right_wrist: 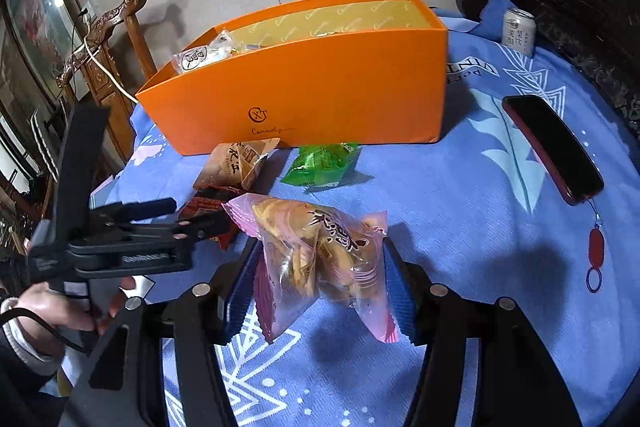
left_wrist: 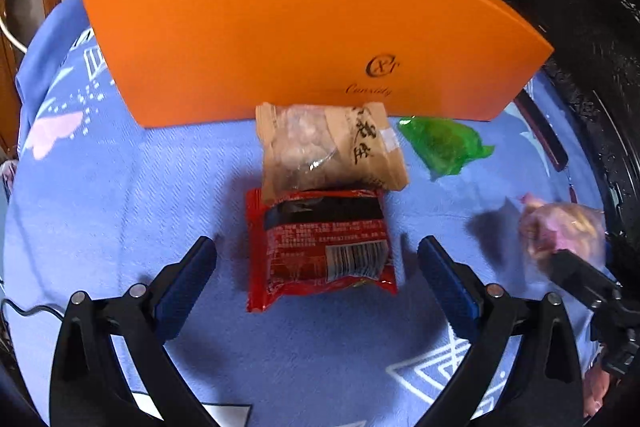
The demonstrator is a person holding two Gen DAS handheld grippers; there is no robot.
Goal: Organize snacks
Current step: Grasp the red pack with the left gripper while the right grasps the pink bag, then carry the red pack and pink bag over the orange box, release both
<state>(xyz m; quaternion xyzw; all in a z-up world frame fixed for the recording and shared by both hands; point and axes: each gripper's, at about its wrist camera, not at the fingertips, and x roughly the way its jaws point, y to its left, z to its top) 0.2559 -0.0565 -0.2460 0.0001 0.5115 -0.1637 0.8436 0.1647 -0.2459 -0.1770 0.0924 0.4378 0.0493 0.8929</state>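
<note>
An orange box (left_wrist: 304, 27) (right_wrist: 312, 91) stands at the back of the blue cloth, with a clear snack packet (right_wrist: 204, 55) inside at its left end. My left gripper (left_wrist: 316, 259) is open, its fingers on either side of a red snack packet (left_wrist: 320, 247). A tan packet (left_wrist: 332, 151) (right_wrist: 240, 163) lies just beyond the red one, and a green packet (left_wrist: 444, 143) (right_wrist: 320, 163) to the right. My right gripper (right_wrist: 320, 275) is shut on a pink snack packet (right_wrist: 320, 251) (left_wrist: 560, 231), held above the cloth.
A dark phone in a red case (right_wrist: 556, 147) with a red strap lies at the right. A drink can (right_wrist: 518, 31) stands at the back right. A carved wooden chair (right_wrist: 108, 39) is behind the table at left. Dark carved furniture borders the right side.
</note>
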